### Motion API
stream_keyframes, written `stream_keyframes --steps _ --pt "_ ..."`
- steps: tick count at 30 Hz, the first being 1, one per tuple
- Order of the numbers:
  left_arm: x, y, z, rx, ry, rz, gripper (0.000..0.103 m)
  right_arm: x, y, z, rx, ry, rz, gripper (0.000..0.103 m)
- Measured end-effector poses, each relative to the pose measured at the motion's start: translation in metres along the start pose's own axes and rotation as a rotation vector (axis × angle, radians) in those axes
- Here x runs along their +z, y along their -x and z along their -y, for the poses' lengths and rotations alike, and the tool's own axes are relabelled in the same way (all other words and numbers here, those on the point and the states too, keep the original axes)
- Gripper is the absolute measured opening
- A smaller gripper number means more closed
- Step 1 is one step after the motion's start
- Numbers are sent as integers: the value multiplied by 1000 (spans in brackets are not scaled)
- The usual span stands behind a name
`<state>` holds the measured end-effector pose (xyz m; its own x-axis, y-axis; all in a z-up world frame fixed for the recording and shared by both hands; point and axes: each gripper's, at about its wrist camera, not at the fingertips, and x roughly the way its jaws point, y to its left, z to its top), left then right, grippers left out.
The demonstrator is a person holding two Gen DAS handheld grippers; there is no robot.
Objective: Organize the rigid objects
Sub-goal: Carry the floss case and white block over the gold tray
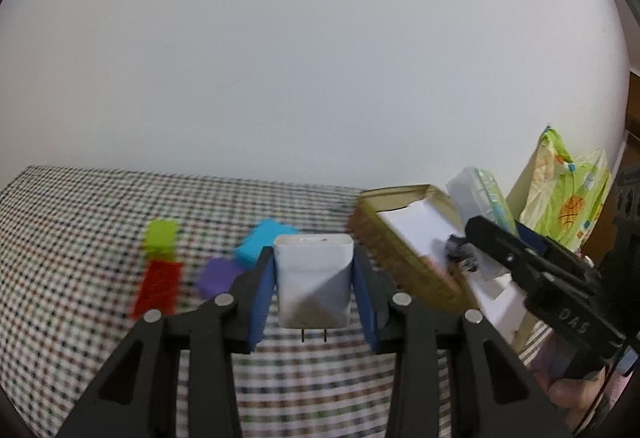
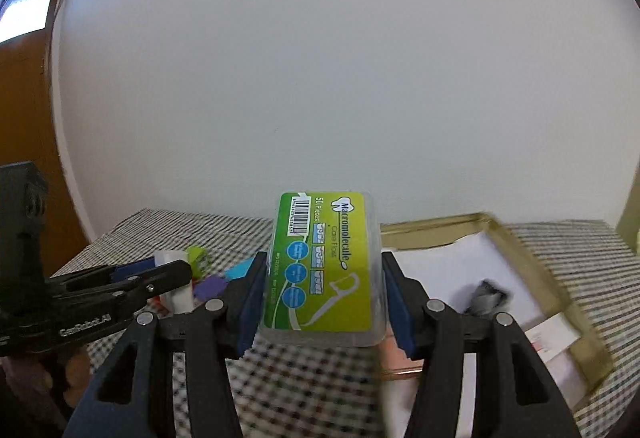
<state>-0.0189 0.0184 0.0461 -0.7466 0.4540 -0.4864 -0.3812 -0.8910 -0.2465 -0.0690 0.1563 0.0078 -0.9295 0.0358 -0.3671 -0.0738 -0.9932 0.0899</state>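
My left gripper (image 1: 314, 278) is shut on a white plug adapter (image 1: 314, 280), prongs toward the camera, held above the checkered tablecloth (image 1: 80, 206). My right gripper (image 2: 324, 290) is shut on a clear floss-pick box with a green label (image 2: 324, 262), held above the cloth next to a shallow cardboard box (image 2: 516, 238). In the left wrist view the right gripper (image 1: 504, 238) holds the floss box (image 1: 480, 198) over that cardboard box (image 1: 384, 238). In the right wrist view the left gripper (image 2: 160, 274) holds the adapter (image 2: 176, 278) at the left.
Coloured flat blocks lie on the cloth: green (image 1: 162, 236), red (image 1: 158, 288), purple (image 1: 218, 276), blue (image 1: 266, 240). The cardboard box holds white paper (image 2: 452, 270) and a small dark object (image 2: 486, 296). A green patterned bag (image 1: 568, 190) stands at the right. A white wall is behind.
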Motion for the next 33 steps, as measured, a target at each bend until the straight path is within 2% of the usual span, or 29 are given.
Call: stream_keyframes --steps 4,10,17,23,33 --pt "2 -10 31 -34 -28 1 37 5 6 43 -57 -49 8 57" --pt "4 -46 79 -79 -34 -35 37 10 14 108 -133 -123 9 57" --pt "2 -84 119 -74 -55 -77 37 5 6 156 -186 -128 -59 57" --pt "3 -106 143 -50 -68 -103 37 -2 -11 167 -161 -171 -143 57" --pt "-8 -125 152 39 -111 -166 37 -13 -27 145 -170 -134 -223 57"
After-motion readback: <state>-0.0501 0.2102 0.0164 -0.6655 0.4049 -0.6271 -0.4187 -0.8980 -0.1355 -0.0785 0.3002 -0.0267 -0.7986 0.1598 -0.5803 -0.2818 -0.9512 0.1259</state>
